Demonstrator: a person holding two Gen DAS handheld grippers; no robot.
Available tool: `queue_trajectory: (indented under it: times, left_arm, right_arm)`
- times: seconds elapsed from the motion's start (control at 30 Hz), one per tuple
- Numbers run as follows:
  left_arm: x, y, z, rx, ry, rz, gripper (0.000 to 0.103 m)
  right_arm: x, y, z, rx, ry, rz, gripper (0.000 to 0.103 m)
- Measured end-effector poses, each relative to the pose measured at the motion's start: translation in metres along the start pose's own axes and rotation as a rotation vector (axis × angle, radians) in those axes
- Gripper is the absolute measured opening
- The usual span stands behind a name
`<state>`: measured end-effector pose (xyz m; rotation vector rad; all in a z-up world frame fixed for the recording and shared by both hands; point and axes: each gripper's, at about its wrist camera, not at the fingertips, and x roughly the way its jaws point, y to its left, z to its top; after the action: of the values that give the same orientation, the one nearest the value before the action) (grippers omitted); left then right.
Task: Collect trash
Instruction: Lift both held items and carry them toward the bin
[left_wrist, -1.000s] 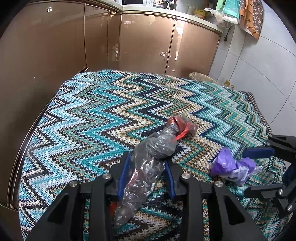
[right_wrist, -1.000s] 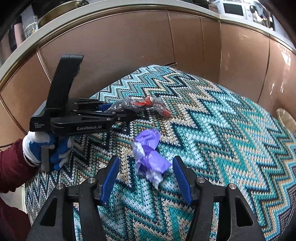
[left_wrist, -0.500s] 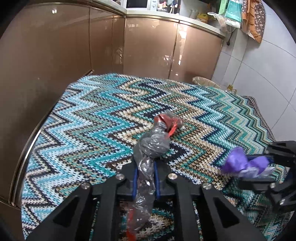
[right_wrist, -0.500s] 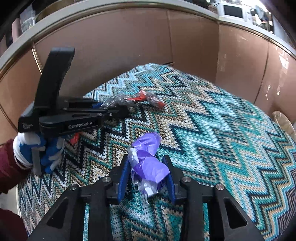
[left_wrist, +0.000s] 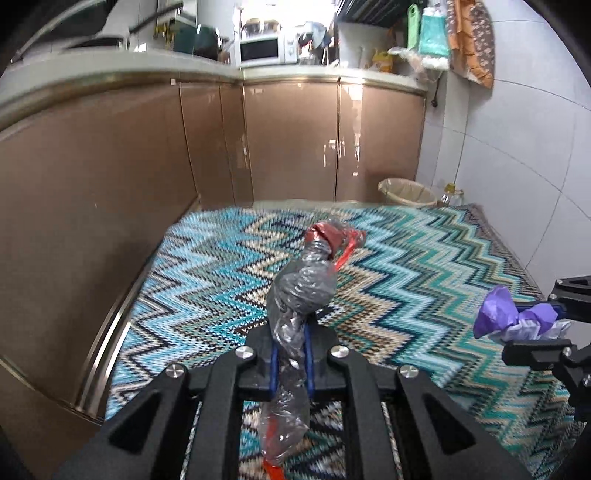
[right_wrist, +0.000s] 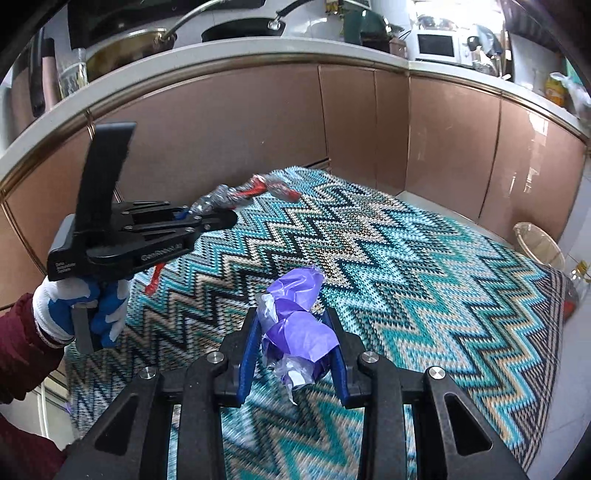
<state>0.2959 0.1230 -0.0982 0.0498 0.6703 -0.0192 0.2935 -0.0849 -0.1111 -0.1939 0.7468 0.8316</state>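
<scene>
- Both pieces of trash are off the rug (left_wrist: 424, 280) and in the air; the step in hand looks like the carry, with pick-up done.
- The left gripper (left_wrist: 291, 350) has just been closing and now pinches the clear wrapper (left_wrist: 301, 288) low on its twisted neck. The crumpled body and red end stick out ahead of the fingers, and a tail with a red scrap hangs back under them.
- The right gripper (right_wrist: 295, 343) has also just been closing, and its blue pads press on both sides of the purple wad (right_wrist: 299, 325), which bulges above and below them.
- Seen from the right wrist, the gloved left hand (right_wrist: 79, 306) holds its gripper up on the left of the rug, well apart from the wad.
- The lined bin (left_wrist: 408, 192) stands beyond the rug's far right corner, against the cabinets (left_wrist: 288, 136) and near the tiled wall. It looks like the place to drop both.
- Next, I would say, both hands must travel over the rug to above the bin's rim before the fingers spread.
- The wrapper's loose tail may snag or slip, so the pinch should hold firm on the way.
</scene>
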Motion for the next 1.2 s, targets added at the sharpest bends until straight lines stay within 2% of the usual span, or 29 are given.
queue_trajectory:
  times: [0.3,0.7,0.97,1.2]
  left_arm:
    - [-0.072,-0.019,-0.001,0.034,-0.085,0.014,0.01]
    - [-0.156,-0.04,-0.012,0.056,-0.178,-0.004,0.01]
    - [-0.196,-0.064,-0.015,0.084,-0.223,-0.025,0.01]
    - [-0.213,-0.106,-0.016,0.14,-0.235,-0.056,0.01]
  right_arm:
    - [-0.071,0.02,-0.009,0.038,-0.092,-0.062,0.031]
    - [-0.159,0.044,-0.03,0.077,-0.215,-0.142,0.031]
    - [-0.213,0.051,-0.054,0.09,-0.293,-0.196,0.032]
    - [-0.253,0.036,-0.084,0.129,-0.34,-0.272,0.032]
